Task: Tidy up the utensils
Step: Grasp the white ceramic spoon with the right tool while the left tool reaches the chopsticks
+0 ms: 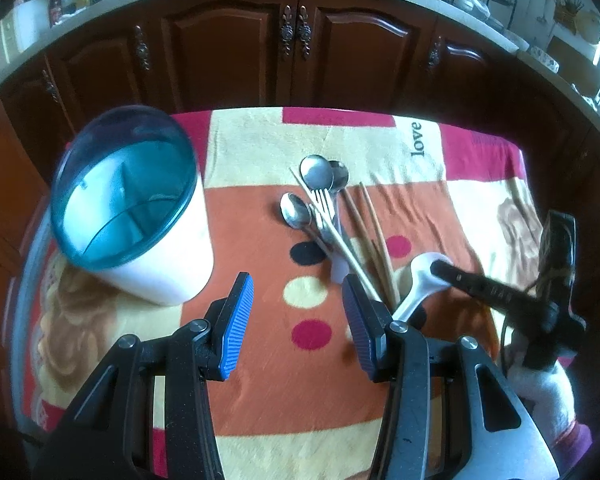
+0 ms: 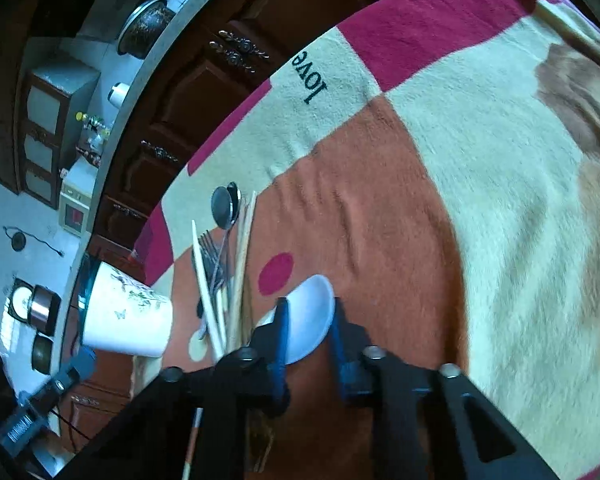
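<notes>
White spoon (image 2: 310, 318) sits clamped between the right gripper (image 2: 309, 326) fingers.

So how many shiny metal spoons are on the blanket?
3. Two overlap at the far end of the pile, the front spoon partly covering the back spoon. The third spoon lies nearer, left of the fork. More may be hidden underneath.

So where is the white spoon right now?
In the left wrist view the white spoon lies right of the chopsticks, its bowl between the right gripper fingers.
</notes>
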### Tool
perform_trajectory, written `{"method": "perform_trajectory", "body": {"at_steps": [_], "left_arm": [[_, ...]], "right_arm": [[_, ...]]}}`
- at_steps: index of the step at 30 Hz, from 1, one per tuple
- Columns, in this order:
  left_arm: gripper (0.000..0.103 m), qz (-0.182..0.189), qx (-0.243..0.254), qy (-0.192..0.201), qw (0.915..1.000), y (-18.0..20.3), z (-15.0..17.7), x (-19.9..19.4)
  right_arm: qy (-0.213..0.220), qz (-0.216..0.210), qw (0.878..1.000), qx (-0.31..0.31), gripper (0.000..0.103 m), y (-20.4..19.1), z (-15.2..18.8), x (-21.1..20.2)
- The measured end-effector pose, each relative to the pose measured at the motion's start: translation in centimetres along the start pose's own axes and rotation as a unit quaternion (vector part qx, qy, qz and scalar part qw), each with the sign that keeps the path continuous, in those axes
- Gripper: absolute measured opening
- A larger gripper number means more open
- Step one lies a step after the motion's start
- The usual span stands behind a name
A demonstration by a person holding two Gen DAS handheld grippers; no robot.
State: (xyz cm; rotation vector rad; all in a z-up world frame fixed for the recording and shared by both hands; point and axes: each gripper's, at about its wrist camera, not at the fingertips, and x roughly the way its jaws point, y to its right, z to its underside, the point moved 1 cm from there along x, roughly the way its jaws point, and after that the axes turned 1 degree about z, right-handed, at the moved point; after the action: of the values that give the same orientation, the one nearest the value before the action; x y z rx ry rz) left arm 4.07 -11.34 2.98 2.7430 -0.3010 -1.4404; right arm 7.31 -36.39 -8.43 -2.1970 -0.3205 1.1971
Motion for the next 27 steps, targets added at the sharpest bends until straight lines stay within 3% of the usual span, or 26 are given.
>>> {"method": "perform_trajectory", "body": {"at_steps": [9, 24, 27], "left_arm": [[0.046, 0.016, -0.010, -0.035, 0.9992, 1.2, -3.3, 3.4], [0.045, -0.031, -0.081, -0.073, 0.9936, -0.1, -9.2, 11.8], [0.035, -0.034, -0.079, -0.070, 0.9938, -0.1, -9.5, 12.8]], "right_arm": [[0.009, 0.003, 0.999, -0.040, 0.008, -0.1, 0.1, -1.5], [0.008, -0.021, 0.999, -0.044, 0.008, 0.8, -0.3, -1.7], [0.005, -0.028, 0.999, -0.044, 0.008, 1.0, -0.2, -1.4]]}}
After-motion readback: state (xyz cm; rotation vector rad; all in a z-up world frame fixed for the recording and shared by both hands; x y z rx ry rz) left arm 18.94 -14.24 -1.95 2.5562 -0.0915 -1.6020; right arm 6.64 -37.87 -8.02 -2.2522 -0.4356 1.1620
